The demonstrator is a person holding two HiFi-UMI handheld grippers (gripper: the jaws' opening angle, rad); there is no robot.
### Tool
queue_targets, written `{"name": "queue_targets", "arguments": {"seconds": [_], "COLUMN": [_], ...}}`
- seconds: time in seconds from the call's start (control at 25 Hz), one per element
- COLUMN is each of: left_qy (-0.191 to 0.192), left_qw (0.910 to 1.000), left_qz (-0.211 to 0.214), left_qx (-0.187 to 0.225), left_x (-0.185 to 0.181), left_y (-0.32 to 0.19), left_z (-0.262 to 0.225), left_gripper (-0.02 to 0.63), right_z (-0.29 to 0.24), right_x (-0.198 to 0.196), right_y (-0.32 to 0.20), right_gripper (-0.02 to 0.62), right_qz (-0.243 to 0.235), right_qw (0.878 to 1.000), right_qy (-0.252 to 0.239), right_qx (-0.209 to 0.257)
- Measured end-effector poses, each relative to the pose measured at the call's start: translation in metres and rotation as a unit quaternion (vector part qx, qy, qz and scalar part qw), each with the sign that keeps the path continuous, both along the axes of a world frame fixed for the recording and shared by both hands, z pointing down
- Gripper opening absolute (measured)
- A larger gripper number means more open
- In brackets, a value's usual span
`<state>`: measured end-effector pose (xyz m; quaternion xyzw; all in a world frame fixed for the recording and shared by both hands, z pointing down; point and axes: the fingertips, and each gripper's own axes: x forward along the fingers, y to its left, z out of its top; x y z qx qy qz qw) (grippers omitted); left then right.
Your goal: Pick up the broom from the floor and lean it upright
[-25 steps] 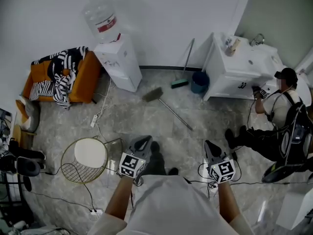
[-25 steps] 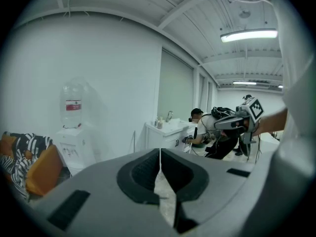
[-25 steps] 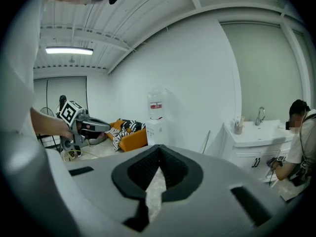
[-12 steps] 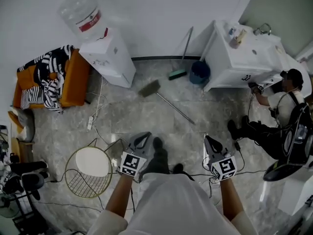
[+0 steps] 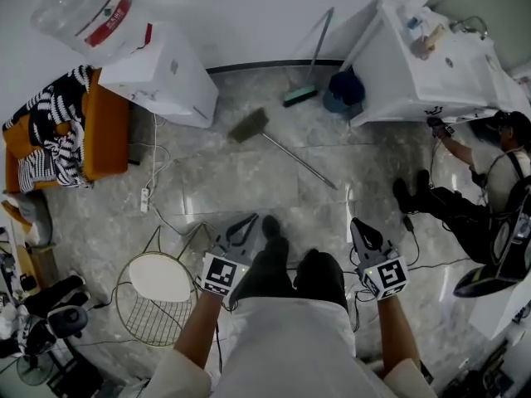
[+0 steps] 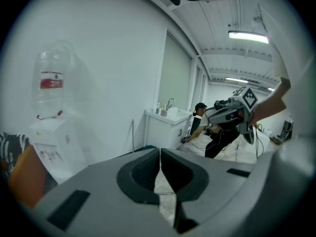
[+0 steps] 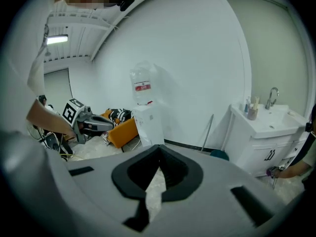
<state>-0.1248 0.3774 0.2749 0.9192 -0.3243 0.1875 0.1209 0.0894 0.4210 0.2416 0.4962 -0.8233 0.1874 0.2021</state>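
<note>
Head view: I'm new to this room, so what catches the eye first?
A grey-bristled, metal-handled broom lies slantwise on the marble floor, mid-room. Top left stands a white water dispenser beside an orange armchair; at right a person crouches by the white sink cabinet.

Marble floor (image 5: 241,193) w/ broom (image 5: 290,154) lying flat, power strip (image 5: 144,199).

Water bottle (image 5: 83,19) cut by top edge; crouching person (image 5: 452,210) cut by right edge.
</note>
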Motion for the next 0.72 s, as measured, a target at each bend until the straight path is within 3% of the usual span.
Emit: {"name": "queue_targets", "arguments": {"seconds": [0.36,0.72], "left_qy": [-0.003,-0.020], "left_qw": [0.9987,0.9949], "left_qz": [-0.013,-0.041], "left_qx": [-0.048,-0.090], "left_x": [0.019,0.080], "left_y": [-0.046,-0.099], "left_z": [0.095,0.209], "left_gripper": [0.011,0.011], "right_z": [0.104,0.246], "right_x": [0.020,0.063], "right_y": [-0.056,-0.130], "right_gripper": [0.000,0.000], "right_qz": [-0.006,-0.052], "right_qw": [0.998,0.994], "right_qy": [-0.016,-0.019], "right_qx": [-0.053,-0.099]}}
